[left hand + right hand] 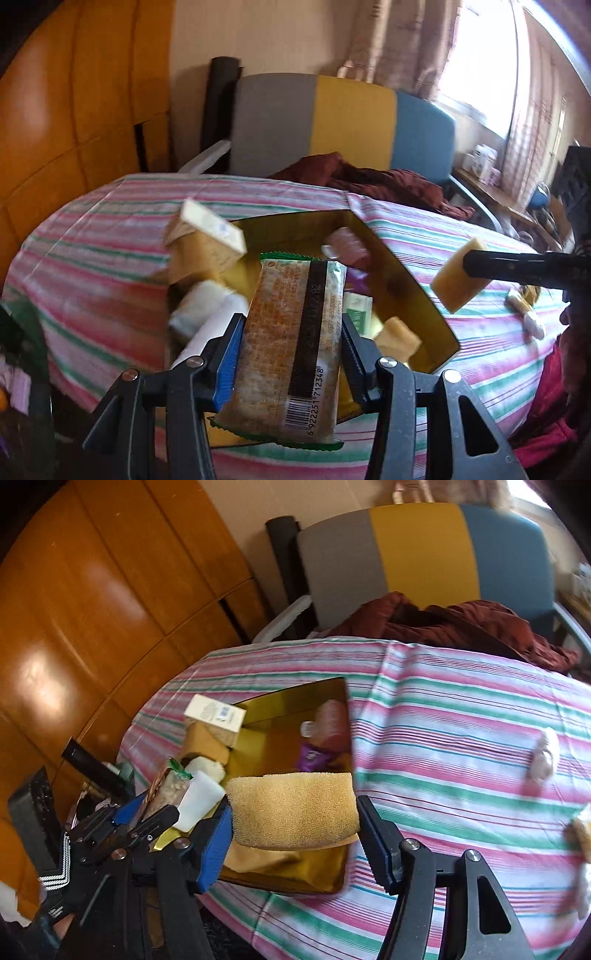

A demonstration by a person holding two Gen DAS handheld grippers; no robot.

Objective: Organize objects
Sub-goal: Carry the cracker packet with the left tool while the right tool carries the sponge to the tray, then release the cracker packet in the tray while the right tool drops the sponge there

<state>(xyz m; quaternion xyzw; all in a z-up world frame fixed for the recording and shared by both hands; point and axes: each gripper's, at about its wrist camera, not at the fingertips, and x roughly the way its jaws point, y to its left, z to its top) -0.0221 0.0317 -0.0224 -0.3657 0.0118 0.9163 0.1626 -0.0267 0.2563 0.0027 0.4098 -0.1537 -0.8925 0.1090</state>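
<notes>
Your left gripper (291,347) pinches a snack packet (291,343) between its two jaws. The packet is a clear wrapper with green zigzag ends, orange print, a dark band and a barcode near its lower end; inside you see a brownish, grainy cake. It hangs above the near part of the gold box (413,288), which lies open on the striped tablecloth (103,258).

Your right gripper (295,823) holds a yellow sponge (295,812). Its jaws press on the two short ends, and the sponge has a coarse, porous face. It is over the near edge of the same gold box (295,884). In the left wrist view this sponge (460,275) appears to the right of the box, above the cloth.

Inside the box you can see a cream carton (212,236) leaning at the far left corner, a white block (201,306), a pink bottle (347,245) and a purple wrapper (314,757). The picture is blurred there, so smaller pieces are not clear. A pale small object (543,757) lies on the tablecloth (461,716), well apart from the box.
</notes>
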